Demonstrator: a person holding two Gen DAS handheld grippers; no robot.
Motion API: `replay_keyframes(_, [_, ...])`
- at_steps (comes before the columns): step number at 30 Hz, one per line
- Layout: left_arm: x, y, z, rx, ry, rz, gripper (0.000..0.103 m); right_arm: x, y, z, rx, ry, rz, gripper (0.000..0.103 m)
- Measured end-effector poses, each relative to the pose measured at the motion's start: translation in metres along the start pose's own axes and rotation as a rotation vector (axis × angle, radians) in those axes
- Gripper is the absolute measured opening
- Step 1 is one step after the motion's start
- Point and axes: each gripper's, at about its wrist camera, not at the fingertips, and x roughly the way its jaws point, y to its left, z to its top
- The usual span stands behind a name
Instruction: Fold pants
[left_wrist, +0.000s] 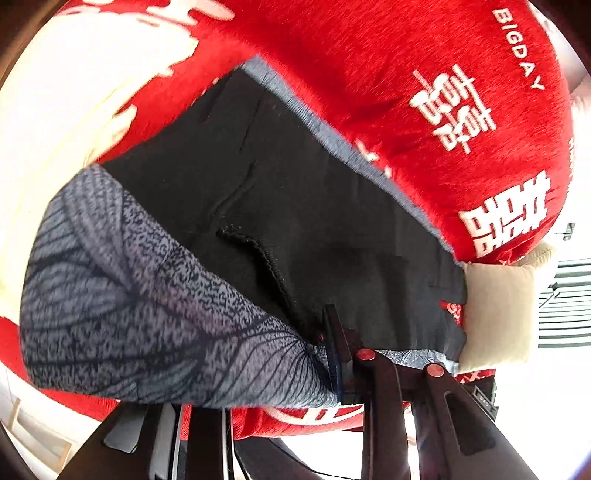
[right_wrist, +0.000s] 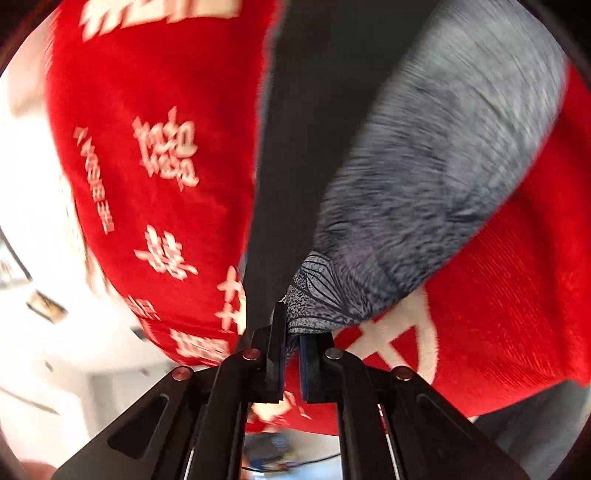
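The pants (left_wrist: 258, 206) are dark, black inside and grey with a leaf print outside, and lie partly folded on a red blanket (left_wrist: 388, 74). In the left wrist view the grey printed layer (left_wrist: 122, 302) is folded over toward me. My left gripper (left_wrist: 332, 354) is shut on the pants' near edge; the left finger is hidden by cloth. In the right wrist view the pants (right_wrist: 406, 184) hang up and away from my right gripper (right_wrist: 291, 336), which is shut on a corner of the grey printed cloth.
The red blanket (right_wrist: 147, 166) with white characters covers the surface under the pants. A beige cushion (left_wrist: 498, 306) lies at the right of the left wrist view. Bright floor and furniture show at the frame edges.
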Motion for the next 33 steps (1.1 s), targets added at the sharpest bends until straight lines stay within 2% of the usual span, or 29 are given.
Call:
replay_keyframes(8, [-0.01, -0.032, 0.039, 0.004, -0.066, 0.0, 0.029, 0.003, 0.078, 0.039, -0.223, 0.069, -0.092, 0.006])
replay_keyframes(12, [-0.005, -0.046, 0.07, -0.013, -0.108, 0.02, 0.029, 0.031, 0.108, 0.079, -0.29, 0.128, -0.108, 0.006])
replay_keyframes(18, [0.031, -0.058, 0.134, -0.016, -0.132, 0.106, 0.029, 0.092, 0.14, 0.15, -0.346, 0.228, -0.181, 0.006])
replay_keyframes(21, [0.062, -0.058, 0.158, -0.005, -0.114, 0.16, 0.029, 0.129, 0.142, 0.186, -0.366, 0.275, -0.245, 0.006])
replay_keyframes(25, [0.095, -0.05, 0.176, -0.018, -0.09, 0.221, 0.029, 0.177, 0.124, 0.224, -0.365, 0.337, -0.35, 0.006])
replay_keyframes(29, [0.106, -0.043, 0.181, -0.059, -0.071, 0.239, 0.029, 0.2, 0.107, 0.237, -0.371, 0.374, -0.391, 0.009])
replay_keyframes(33, [0.098, -0.05, 0.181, -0.033, -0.039, 0.253, 0.032, 0.205, 0.104, 0.242, -0.347, 0.384, -0.386, 0.013])
